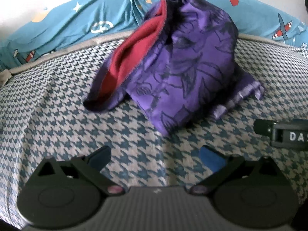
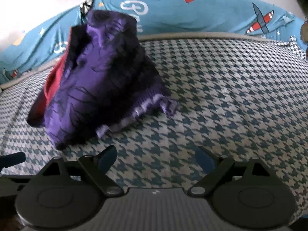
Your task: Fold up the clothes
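Note:
A purple garment (image 1: pixel 182 73) with dark leaf-like print, red lining (image 1: pixel 132 52) and a pale ribbed hem lies bunched in a heap on the houndstooth bed cover (image 1: pixel 57 100). It also shows in the right wrist view (image 2: pixel 96 88), at the left. My left gripper (image 1: pixel 155 158) is open and empty, a short way in front of the heap. My right gripper (image 2: pixel 156 159) is open and empty, in front of and to the right of the heap. Part of the right gripper (image 1: pixel 284 132) shows at the right edge of the left wrist view.
A teal quilt (image 2: pixel 202 15) with airplane and star prints lies bunched along the far edge of the bed, behind the garment. The houndstooth cover (image 2: pixel 231 88) stretches to the right of the heap. A grey piped border (image 1: pixel 67 48) runs between cover and quilt.

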`<action>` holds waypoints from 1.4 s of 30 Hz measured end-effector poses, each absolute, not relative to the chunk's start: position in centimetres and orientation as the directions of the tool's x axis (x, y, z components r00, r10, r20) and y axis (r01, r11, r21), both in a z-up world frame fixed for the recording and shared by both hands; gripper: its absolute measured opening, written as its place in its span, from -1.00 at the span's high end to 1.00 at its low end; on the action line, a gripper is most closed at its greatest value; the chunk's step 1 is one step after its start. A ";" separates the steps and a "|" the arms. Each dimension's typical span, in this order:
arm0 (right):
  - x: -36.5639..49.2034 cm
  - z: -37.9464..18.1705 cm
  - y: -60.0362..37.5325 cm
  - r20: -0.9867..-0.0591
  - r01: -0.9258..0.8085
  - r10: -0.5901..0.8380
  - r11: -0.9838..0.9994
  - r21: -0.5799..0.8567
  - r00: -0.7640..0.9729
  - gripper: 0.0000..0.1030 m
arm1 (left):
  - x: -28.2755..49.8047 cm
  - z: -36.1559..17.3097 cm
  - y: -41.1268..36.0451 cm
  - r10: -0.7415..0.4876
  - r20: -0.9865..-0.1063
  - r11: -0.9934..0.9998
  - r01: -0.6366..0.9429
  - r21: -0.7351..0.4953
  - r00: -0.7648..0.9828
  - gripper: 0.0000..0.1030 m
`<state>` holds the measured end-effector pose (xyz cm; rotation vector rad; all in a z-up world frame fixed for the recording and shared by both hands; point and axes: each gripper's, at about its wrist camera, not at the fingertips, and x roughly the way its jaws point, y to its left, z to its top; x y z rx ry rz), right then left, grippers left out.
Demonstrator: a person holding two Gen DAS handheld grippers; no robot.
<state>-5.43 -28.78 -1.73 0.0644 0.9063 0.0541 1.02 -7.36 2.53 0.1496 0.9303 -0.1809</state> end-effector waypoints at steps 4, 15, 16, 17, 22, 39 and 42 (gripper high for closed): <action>-4.9 -0.9 -28.3 -0.755 -0.063 0.124 0.992 0.109 0.644 -0.54 | 2.0 3.2 -6.7 -0.093 -0.793 0.977 0.210 0.045 0.602 -0.87; -1.0 0.7 -27.7 -0.702 -0.088 0.206 0.976 0.201 0.681 -0.41 | 6.7 5.0 -4.6 -0.087 -0.787 0.988 0.156 0.012 0.611 -0.97; -0.5 0.7 -27.8 -0.703 -0.080 0.212 0.973 0.216 0.679 -0.42 | 7.2 4.9 -4.4 -0.088 -0.789 0.988 0.152 0.006 0.609 -1.00; -0.1 0.5 -27.9 -0.705 -0.069 0.222 0.969 0.239 0.674 -0.42 | 7.6 4.9 -4.3 -0.090 -0.790 0.989 0.148 0.001 0.606 -1.00; 2.0 -0.3 -28.4 -0.714 -0.031 0.288 0.936 0.350 0.639 -0.42 | 10.1 4.8 -3.5 -0.081 -0.792 0.988 0.154 0.016 0.605 -1.00; 4.8 0.0 -28.3 -0.584 -0.042 0.219 0.952 0.302 0.782 0.85 | 14.8 2.5 -0.7 -0.043 -0.821 0.983 0.172 0.068 0.570 -1.00; 5.1 0.7 -29.9 -0.553 0.054 0.103 0.964 0.260 0.827 0.85 | 14.8 2.4 -0.2 -0.064 -0.829 0.983 0.178 0.043 0.556 -1.00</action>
